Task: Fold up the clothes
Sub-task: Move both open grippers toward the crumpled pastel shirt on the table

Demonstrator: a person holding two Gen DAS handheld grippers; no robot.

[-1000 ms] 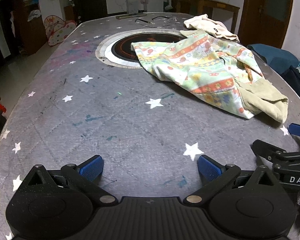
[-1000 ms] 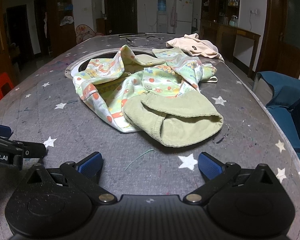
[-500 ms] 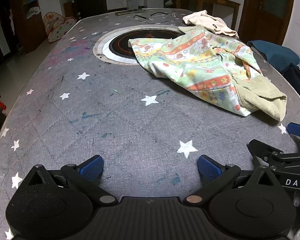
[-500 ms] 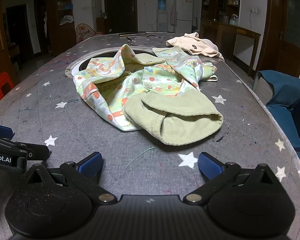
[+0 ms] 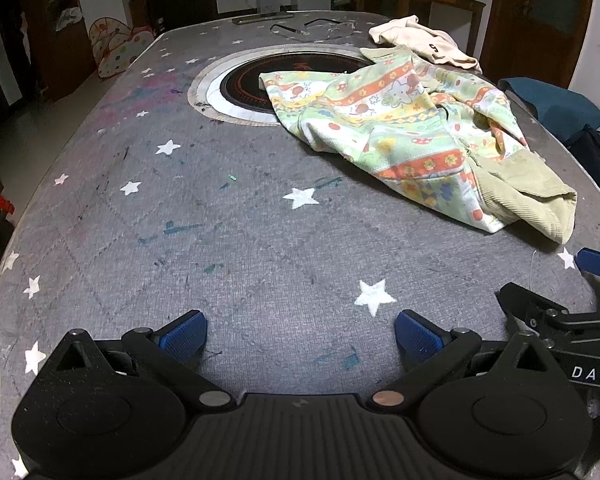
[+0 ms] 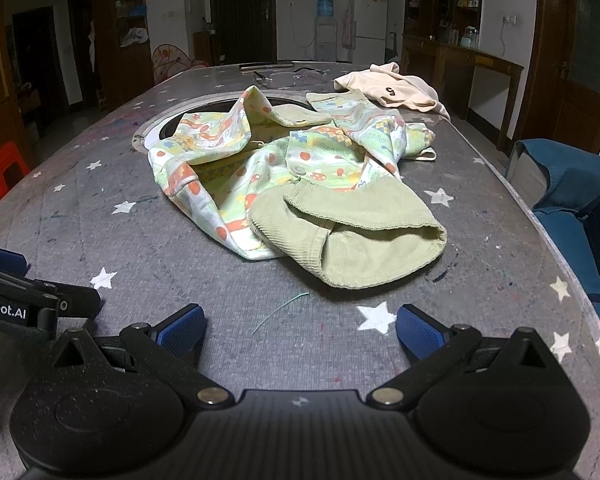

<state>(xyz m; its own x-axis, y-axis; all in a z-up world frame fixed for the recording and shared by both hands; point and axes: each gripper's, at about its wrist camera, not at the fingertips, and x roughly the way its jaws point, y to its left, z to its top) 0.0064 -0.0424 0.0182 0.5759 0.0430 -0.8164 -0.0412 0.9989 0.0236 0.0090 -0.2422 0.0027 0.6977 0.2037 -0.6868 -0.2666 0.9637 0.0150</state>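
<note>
A crumpled child's garment [image 5: 400, 132] with a light green, orange and yellow print and a green ribbed hem lies on the grey star-patterned table [image 5: 220, 240]. It also shows in the right wrist view [image 6: 300, 184], its hem [image 6: 364, 248] nearest me. A cream garment [image 5: 424, 46] with a number on it lies behind it, also seen in the right wrist view [image 6: 392, 90]. My left gripper [image 5: 300, 332] is open and empty near the table's front edge. My right gripper [image 6: 300, 328] is open and empty, just short of the hem.
A round black hotplate [image 5: 284, 80] with a pale ring is set in the table, partly under the printed garment. Thin metal items [image 5: 312, 28] lie at the far end. A blue chair [image 6: 560, 184] with dark cloth stands right of the table. A red stool [image 6: 0, 164] stands left.
Both grippers have drawn back slightly toward the front of the table; the garment looks a little farther off. The jaws stay open and the clothes have not moved.
</note>
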